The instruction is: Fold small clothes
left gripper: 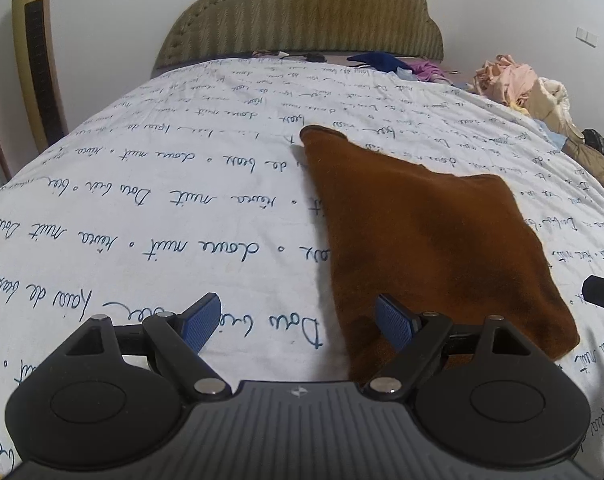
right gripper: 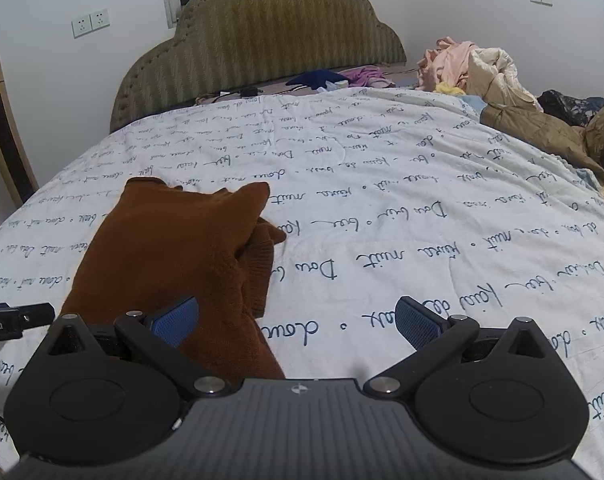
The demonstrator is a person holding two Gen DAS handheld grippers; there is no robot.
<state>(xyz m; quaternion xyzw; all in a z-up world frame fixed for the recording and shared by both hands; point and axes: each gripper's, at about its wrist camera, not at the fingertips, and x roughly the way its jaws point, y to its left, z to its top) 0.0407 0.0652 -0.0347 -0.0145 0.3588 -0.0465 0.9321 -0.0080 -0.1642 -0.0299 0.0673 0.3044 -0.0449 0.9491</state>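
both grippers (left gripper: 297, 322) (right gripper: 295, 322) wide apart, empty

garment (left gripper: 422, 240) on bedspread (left gripper: 161, 200), headboard (left gripper: 302, 12) behind, clothes pile (left gripper: 518, 80) far right

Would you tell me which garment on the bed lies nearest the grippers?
The brown knit garment, flat just ahead of both grippers; the pink, blue and purple clothes sit by the headboard.

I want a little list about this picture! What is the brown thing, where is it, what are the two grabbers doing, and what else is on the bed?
garment: brown knit garment, partly folded
resting on: white bedsheet with blue handwriting
left gripper: fingers apart, holding nothing, at the garment's near edge
right gripper: fingers wide apart, holding nothing
far end: padded headboard
other items: pile of clothes in the far right corner
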